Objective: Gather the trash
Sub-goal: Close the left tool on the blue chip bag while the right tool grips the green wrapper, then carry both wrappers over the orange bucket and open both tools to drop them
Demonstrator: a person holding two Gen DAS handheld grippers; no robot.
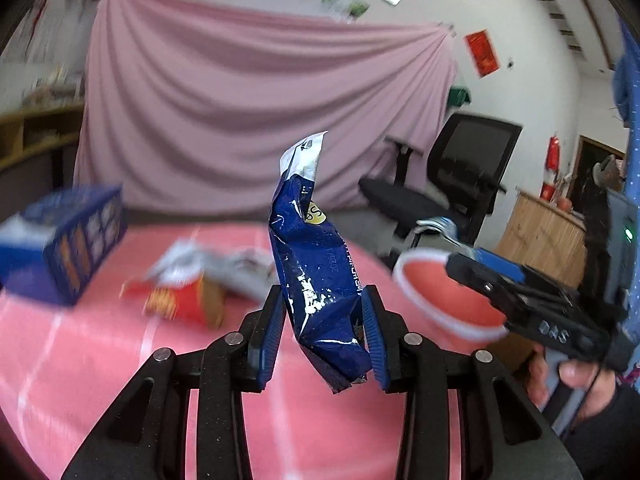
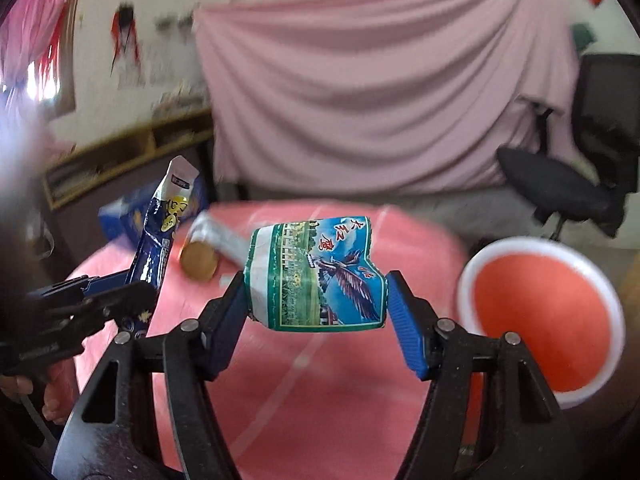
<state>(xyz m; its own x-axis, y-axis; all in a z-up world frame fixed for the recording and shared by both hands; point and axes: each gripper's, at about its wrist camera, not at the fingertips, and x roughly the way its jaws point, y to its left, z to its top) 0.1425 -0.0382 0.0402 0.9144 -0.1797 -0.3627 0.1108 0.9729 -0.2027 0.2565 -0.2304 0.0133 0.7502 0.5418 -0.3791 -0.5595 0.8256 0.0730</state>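
Observation:
My left gripper (image 1: 325,322) is shut on a crumpled blue snack wrapper (image 1: 316,264), held upright above the pink table (image 1: 80,380); both also show at the left of the right wrist view, the wrapper (image 2: 154,240) in the gripper (image 2: 120,292). My right gripper (image 2: 316,296) is shut on a crushed green and blue can (image 2: 316,276) with an eagle picture. It appears at the right of the left wrist view (image 1: 464,254). A red bin (image 2: 540,316) with a white rim stands at the right, also in the left wrist view (image 1: 448,296).
A red and silver snack bag (image 1: 192,284) lies on the table, also seen behind the can (image 2: 212,244). A blue box (image 1: 68,240) stands at the table's left. A black office chair (image 1: 452,184) and a pink curtain (image 1: 260,100) are behind.

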